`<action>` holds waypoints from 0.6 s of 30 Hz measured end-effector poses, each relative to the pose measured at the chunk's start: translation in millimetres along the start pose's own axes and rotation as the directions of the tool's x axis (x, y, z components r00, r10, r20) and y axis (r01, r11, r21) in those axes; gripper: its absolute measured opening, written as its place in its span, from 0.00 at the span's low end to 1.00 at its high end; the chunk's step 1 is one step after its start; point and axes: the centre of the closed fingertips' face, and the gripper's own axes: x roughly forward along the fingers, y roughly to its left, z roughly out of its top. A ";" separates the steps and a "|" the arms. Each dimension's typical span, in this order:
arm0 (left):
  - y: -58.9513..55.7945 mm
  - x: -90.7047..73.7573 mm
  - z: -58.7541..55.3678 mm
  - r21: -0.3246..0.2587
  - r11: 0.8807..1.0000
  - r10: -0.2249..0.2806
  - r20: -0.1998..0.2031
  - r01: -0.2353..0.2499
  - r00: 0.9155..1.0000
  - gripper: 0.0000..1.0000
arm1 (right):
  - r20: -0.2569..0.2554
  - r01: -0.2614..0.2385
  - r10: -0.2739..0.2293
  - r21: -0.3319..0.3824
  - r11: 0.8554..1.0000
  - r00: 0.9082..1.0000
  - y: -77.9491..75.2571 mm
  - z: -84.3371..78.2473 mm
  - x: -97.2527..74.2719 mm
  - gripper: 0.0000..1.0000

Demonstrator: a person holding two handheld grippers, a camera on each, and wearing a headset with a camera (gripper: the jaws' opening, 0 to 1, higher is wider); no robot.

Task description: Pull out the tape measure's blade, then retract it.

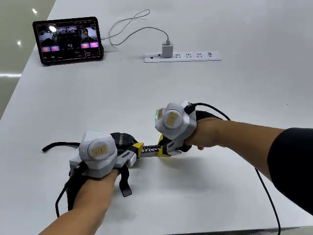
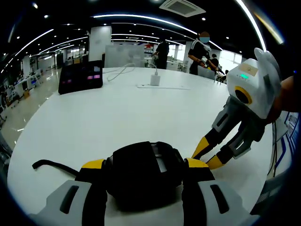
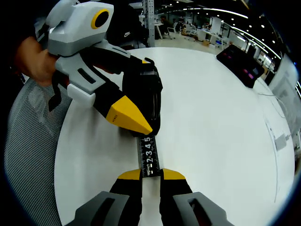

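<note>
– What did the head view show?
– The left gripper [image 1: 133, 152] was clamped on the tape [image 1: 122, 139], with the case resting on the table [image 1: 220, 98]. A short bit of blade [image 1: 148, 150] ran out to the right gripper [image 1: 163, 150], which pinched its end. The near edge lay close below the hands and the left edge was off to the side. There was bare white top ahead and to the right. The tablet [image 1: 68, 40] and strip [image 1: 182, 57] sat well apart at the far side.

– And the left gripper view?
– Its jaws hugged the black case on both sides. The right gripper was just beside it, on that view's right. Open table stretched beyond to the tablet.

– The right gripper view?
– The jaws were pressed together on the blade, with numbers two to five showing. The case was near ahead. The table's rim curved close on that view's left, with wide clear top to its right.
</note>
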 end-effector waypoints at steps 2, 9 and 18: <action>0.2 -0.1 0.1 -0.002 1.000 -0.001 0.001 0.001 1.000 0.60 | 0.006 -0.001 0.001 -0.006 1.000 1.000 0.5 1.6 1.0 0.09; 0.4 -0.4 0.1 -0.009 1.000 -0.004 0.000 0.004 1.000 0.60 | 0.027 -0.002 0.002 0.006 1.000 1.000 1.0 9.4 5.5 0.09; 0.4 -0.9 0.4 -0.006 1.000 -0.005 -0.001 0.005 1.000 0.60 | 0.039 -0.006 0.005 0.008 1.000 0.999 1.3 13.9 8.6 0.09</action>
